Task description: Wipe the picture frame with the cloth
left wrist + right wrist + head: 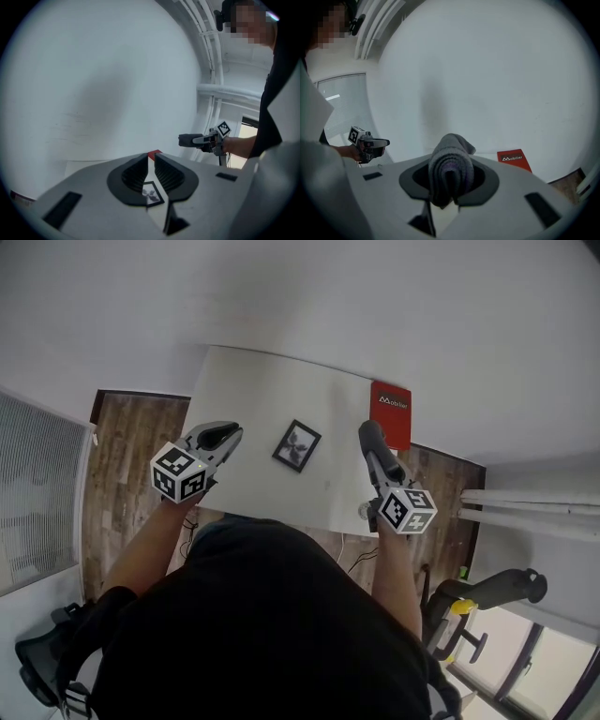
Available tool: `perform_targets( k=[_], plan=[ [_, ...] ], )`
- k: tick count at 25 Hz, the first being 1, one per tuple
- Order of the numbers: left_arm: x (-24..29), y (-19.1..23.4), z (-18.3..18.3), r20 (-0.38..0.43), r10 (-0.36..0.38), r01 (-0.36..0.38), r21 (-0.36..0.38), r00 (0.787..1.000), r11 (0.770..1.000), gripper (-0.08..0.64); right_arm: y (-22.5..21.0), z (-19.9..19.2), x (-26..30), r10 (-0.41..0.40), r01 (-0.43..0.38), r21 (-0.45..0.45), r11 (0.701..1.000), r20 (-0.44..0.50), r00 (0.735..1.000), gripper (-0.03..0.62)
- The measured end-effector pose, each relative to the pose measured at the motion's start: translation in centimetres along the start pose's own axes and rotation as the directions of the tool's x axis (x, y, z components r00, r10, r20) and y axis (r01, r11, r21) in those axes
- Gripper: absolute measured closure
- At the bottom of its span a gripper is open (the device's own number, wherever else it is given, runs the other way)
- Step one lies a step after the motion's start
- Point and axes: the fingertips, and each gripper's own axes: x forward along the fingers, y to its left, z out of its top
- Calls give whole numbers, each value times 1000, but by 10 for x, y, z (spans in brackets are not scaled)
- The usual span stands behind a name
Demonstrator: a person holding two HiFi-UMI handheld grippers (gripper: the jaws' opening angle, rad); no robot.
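We're wearing a black top, forearms bare. Our left gripper (228, 435) and right gripper (370, 434) are both light grey moulded shells with black ribbed jaw pads, and each has a white cube with black square markers on it.

Red box (391, 412) right of picture frame (296, 445)

Two tongs — left tongs (225, 435), right tongs (373, 442) — one picture frame (296, 445), one cloth (451, 164), one red book (390, 413)

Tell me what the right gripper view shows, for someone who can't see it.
The right gripper clamps a folded grey cloth between its jaws. Beyond, a red booklet lies to the picture's right, the left gripper to its left.
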Motion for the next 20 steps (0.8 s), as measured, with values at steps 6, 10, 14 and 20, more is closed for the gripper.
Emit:
perform_targets(
  k=[6,10,14,20],
  plan=[
    [11,23,-3,-22,8,-8,-19,1000,1000,509,-1,-1,28,7,-7,-4,1000,-36,999,489],
    [24,33,-11,-49,1,-2,-24,999,1000,509,-1,-6,48,14,-15,-3,1000,-63,998,489],
    [37,40,-27,-88,-11,9,-27,996,1000,509,1,-19,69,21,-23,-19,1000,-112,993,489],
    [58,35,-67,-178,-60,58,-16,982,998,509,0,-46,93,19,-27,-39,999,-195,981,489]
  ],
)
